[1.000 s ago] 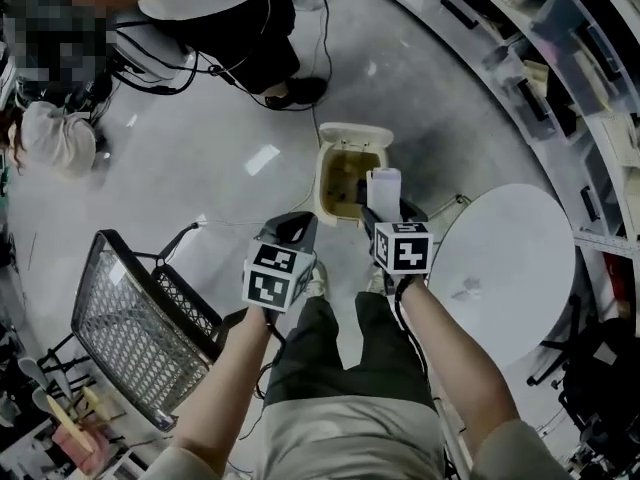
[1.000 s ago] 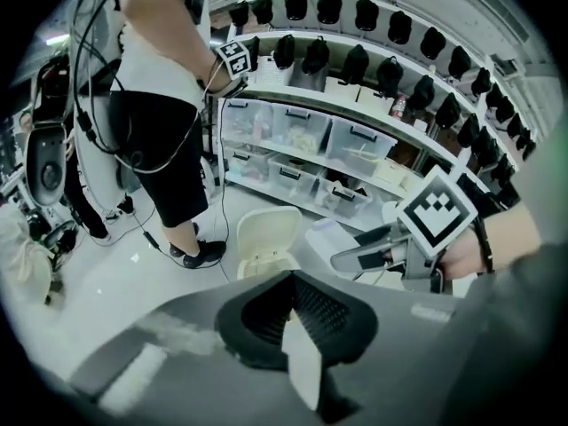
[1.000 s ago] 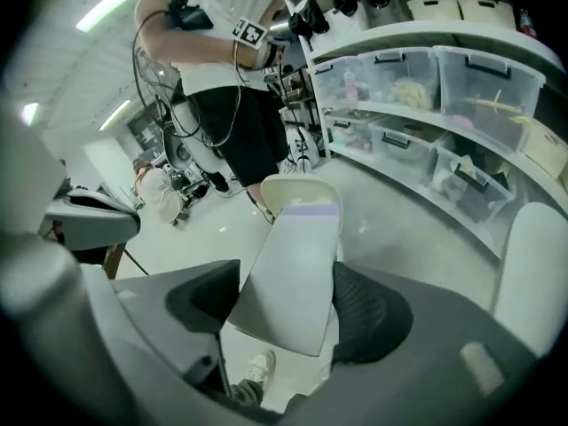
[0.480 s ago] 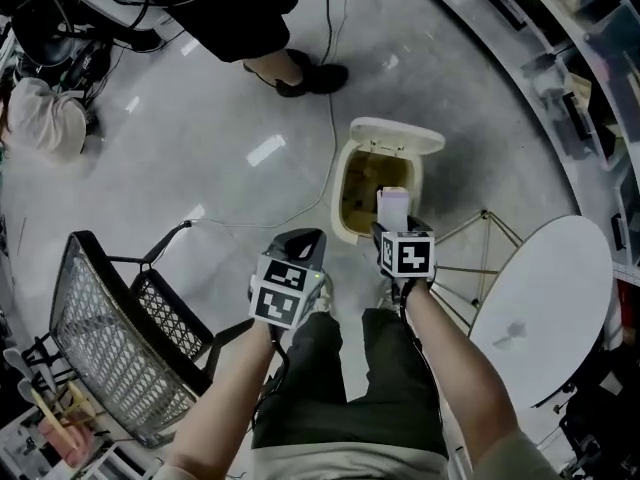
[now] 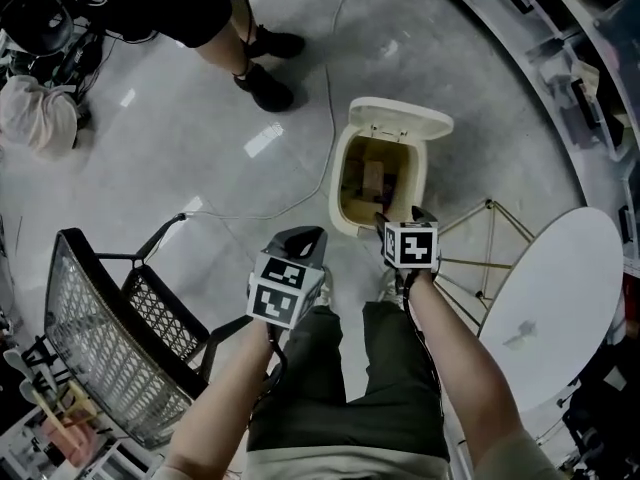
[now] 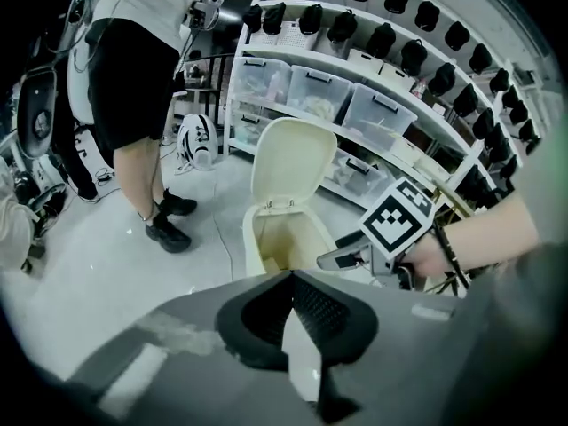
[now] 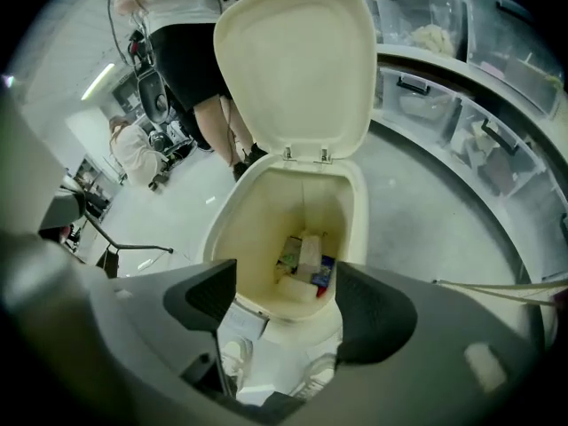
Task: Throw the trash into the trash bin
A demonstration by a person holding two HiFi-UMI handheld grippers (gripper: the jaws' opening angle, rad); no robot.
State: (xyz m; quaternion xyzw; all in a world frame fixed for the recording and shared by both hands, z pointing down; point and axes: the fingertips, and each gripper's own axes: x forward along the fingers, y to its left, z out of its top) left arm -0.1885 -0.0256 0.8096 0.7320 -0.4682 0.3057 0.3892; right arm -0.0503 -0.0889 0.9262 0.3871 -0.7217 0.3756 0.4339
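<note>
Well, the trash (image 7: 302, 257) is down in the trash bin (image 7: 266, 216), a small heap of wrappers and a pale carton lying on the bottom. The right hand-held gripper (image 7: 288, 304) hangs straight over the mouth with its jaws spread wide and nothing between them. That one is empty, no question. The left hand-held gripper (image 6: 293, 327) sits off at its partner's 8 o'clock, pads pressed together, carrying nothing I can make out.

The lid (image 7: 293, 60) stands fully up at the bin's 12 o'clock, so the opening is free. As I read it, the release is done and what counts now is a clean exit: lift the right gripper up and back toward 6 o'clock, keep the jaws clear of the front rim, and don't knock that upright lid.

Underfoot it's a glossy grey floor (image 5: 200, 168) throwing back the ceiling lights. A thin cable (image 5: 329, 88) trails across it at the bin's 10 o'clock, worth minding when stepping away. A mesh chair (image 5: 95, 328) is parked at 8 o'clock of the person and a round white tabletop (image 5: 545, 298) at 3 o'clock, its thin legs just beside the bin. Someone in dark shoes (image 5: 265, 93) stands at 11 o'clock, and curved shelves of clear storage boxes (image 6: 373, 114) ring the room behind.
</note>
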